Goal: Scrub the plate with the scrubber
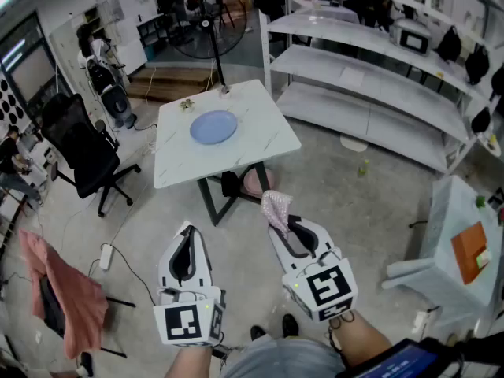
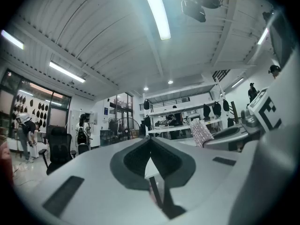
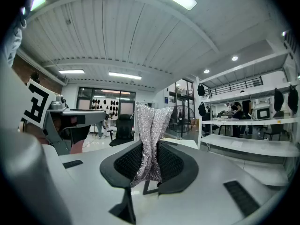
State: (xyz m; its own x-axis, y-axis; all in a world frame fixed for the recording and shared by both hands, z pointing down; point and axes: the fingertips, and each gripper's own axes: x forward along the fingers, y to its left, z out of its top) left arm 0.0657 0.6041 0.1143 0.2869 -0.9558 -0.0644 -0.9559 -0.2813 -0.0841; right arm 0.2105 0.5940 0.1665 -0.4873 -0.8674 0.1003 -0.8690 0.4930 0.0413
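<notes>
Scrubber gripped, plate far ahead on the counter

The blue plate (image 1: 213, 127) lies flat, face up, near the middle of the white counter (image 1: 260, 136). A small greenish thing (image 1: 187, 105) sits just beside it toward the far edge. Both grippers hang over the floor (image 1: 339, 179) on the near side, well apart from the counter. The right gripper (image 1: 282, 220) has its fingers (image 3: 125, 162) narrowed on the silvery mesh scrubber (image 3: 150, 135). The scrubber stands up out of them, pinched at its lower part and flaring above. The left gripper (image 1: 187, 231) is beside it, its fingers (image 2: 133, 161) pressed together. Neither gripper touches the plate
</notes>
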